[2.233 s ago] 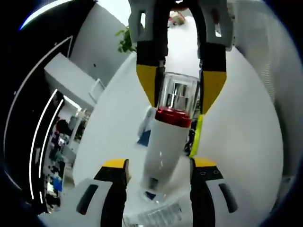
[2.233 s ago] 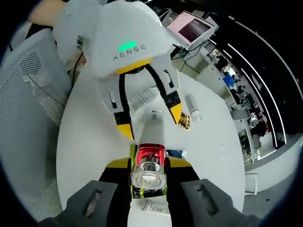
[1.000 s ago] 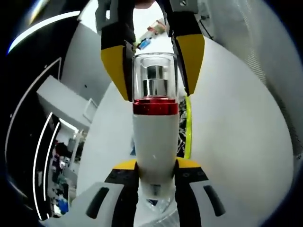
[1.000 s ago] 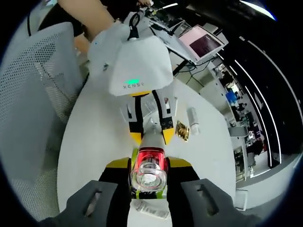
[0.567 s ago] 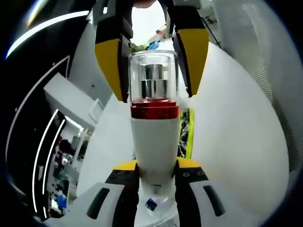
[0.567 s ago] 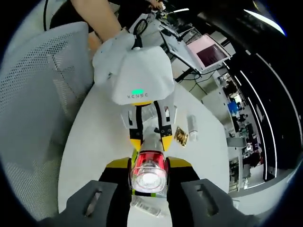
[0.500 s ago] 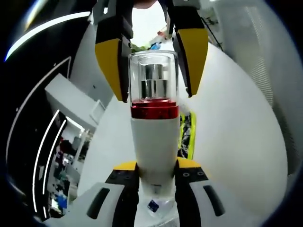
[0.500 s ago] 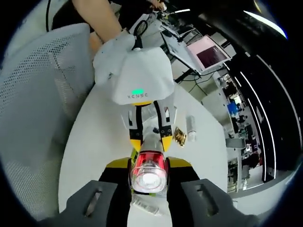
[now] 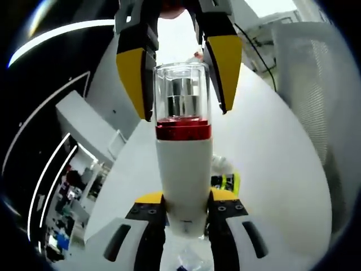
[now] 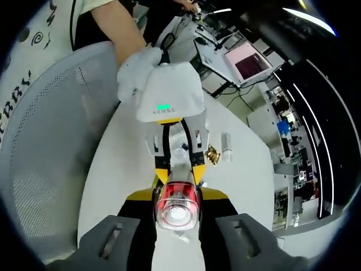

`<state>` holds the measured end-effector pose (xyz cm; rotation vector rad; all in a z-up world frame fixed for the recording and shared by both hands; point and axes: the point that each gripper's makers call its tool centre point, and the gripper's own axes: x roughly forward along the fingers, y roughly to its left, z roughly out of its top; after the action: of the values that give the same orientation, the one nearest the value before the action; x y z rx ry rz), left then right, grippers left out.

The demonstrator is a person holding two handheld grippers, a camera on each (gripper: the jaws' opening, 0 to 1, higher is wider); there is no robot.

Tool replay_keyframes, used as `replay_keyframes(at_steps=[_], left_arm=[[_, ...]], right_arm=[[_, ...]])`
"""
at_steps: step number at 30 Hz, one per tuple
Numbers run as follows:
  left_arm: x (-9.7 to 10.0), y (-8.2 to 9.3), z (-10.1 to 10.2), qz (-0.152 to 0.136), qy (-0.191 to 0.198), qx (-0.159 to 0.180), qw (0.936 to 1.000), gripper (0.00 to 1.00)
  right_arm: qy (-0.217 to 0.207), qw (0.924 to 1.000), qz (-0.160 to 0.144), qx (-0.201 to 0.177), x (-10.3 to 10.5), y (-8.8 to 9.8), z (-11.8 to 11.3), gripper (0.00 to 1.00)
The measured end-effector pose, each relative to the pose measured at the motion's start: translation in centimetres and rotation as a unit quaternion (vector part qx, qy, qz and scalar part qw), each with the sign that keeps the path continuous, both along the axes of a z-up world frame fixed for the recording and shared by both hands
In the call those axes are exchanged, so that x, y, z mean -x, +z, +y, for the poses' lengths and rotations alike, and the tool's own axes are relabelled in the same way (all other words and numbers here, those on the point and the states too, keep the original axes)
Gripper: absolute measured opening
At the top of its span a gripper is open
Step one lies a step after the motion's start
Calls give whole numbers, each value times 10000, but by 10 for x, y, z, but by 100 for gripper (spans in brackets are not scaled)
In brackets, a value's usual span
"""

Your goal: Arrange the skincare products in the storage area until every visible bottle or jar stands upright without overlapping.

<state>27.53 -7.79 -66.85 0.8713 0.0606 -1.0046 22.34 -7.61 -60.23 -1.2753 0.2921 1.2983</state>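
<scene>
Bottle (image 9: 184,169), smooth white tapered plastic with a red band and clear cylindrical cap, is held above the white bench (image 9: 271,169), pinched at both ends. Left gripper (image 9: 183,206) jaws clench its base. Right gripper (image 10: 177,199) jaws clamp its cap. Beyond, a white tube (image 10: 227,146) and crinkled gold packet (image 10: 212,154) lie on the bench beside a mesh chair (image 10: 51,158).
</scene>
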Motion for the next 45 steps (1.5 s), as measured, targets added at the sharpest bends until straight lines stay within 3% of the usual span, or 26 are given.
replay_keyframes(at_steps=[8,18,29,37,45], left_arm=[[-2,8,-26,363,23,479,9982,27],[0,12,-57,798,-79,872,9930,27],[-2,17,-92,1128,-228,1317,9846,27],[3,11,-110,1450,-343,1484,9776,27],[5,-8,-117,1812,-283,1551,9707,27]], right_arm=[[28,9983,452,363,-5,13,-16,27],[-85,9921,893,873,-12,15,-39,27],[-210,9841,1169,1323,-13,25,-62,27],[-326,9739,1533,1643,-16,19,-78,27],[-340,9633,1807,1953,-16,0,-78,27]])
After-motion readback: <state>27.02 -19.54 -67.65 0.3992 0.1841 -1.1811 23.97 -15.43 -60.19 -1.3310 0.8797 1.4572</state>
